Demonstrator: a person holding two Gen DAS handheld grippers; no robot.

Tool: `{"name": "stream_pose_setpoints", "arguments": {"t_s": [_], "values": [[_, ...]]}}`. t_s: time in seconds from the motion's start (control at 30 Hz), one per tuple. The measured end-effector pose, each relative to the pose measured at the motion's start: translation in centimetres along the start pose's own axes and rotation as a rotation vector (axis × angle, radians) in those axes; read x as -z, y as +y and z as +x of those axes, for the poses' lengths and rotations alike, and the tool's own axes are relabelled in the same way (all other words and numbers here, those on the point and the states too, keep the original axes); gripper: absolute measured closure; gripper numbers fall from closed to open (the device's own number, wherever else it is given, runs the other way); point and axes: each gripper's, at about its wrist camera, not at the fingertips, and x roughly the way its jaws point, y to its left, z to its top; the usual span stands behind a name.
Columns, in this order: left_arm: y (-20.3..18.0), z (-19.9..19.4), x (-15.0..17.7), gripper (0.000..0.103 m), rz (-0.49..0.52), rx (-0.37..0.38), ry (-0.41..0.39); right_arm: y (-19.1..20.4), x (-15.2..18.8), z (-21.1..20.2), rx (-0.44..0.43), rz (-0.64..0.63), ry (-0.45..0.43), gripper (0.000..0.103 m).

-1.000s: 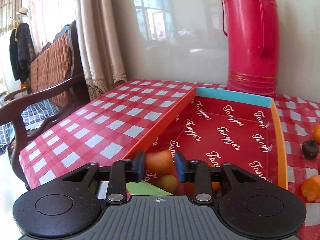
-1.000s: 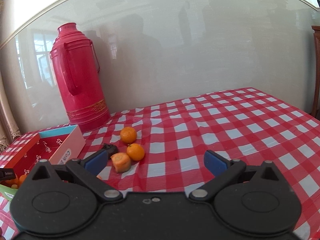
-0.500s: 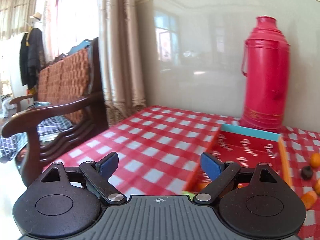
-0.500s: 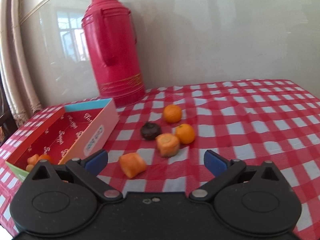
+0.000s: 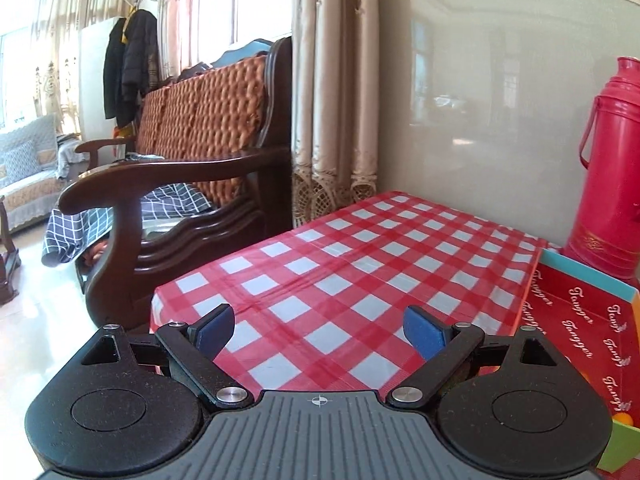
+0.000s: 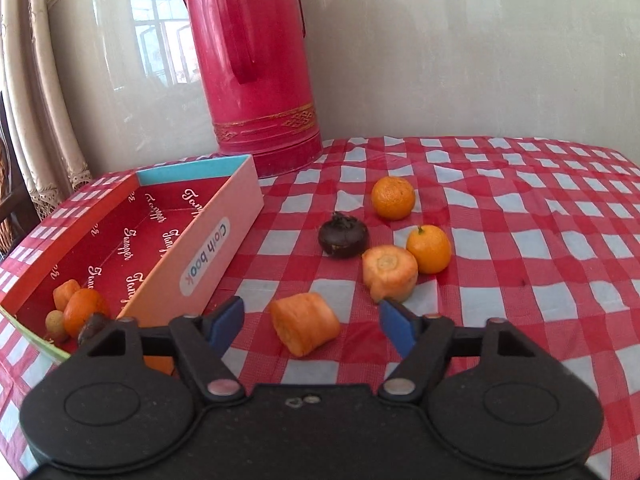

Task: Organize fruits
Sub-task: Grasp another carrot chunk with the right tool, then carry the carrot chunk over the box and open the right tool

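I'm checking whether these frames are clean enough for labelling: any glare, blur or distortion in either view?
Left wrist view: windows blown out, floor glaring, glossy wall mirroring the room, fisheye bending the curtain; otherwise sharp. Right wrist view: even light, soft shadows under the fruit, wall reflecting a window, thermos bowed by the lens, corners vignetted, carrot piece crisp.

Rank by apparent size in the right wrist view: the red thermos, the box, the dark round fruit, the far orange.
1. Red thermos.
2. Box, though nearness inflates it.
3. Far orange and dark round fruit: look alike, unranked.
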Motion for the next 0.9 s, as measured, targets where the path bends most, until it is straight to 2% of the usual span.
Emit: {"name": "stream_pose_setpoints", "arguments": {"t_s": [0.03,0.07,0.17,0.27,0.57,0.77,0.9], "values": [[0.2,0.1,0.0,0.012,0.001,-0.007,0.001,0.0,0.0,0.2,0.002,-0.003,0.007,0.061],[0.4,0.3,0.1,0.012,0.001,-0.013,0.004,0.1,0.1,0.3,0.003,-0.005,0.015,0.067],[1.1,0.6,0.1,0.011,-0.015,-0.024,0.01,0.4,0.3,0.7,0.005,-0.011,0.03,0.069],[1.5,0.8,0.1,0.011,-0.031,-0.03,0.022,0.8,0.3,0.5,0.008,-0.03,0.012,0.083],[1.8,1.0,0.1,0.011,-0.04,-0.035,0.028,2.6,0.0,-1.5,0.006,-0.109,-0.11,0.085],[2.1,1.2,0.2,0.011,-0.043,-0.04,0.035,3.7,-0.8,-3.5,-0.09,-0.114,-0.207,0.085],[2.0,1.1,0.2,0.011,-0.034,-0.041,0.03,5.0,-1.2,-4.1,-0.166,-0.133,-0.227,0.085]]}}
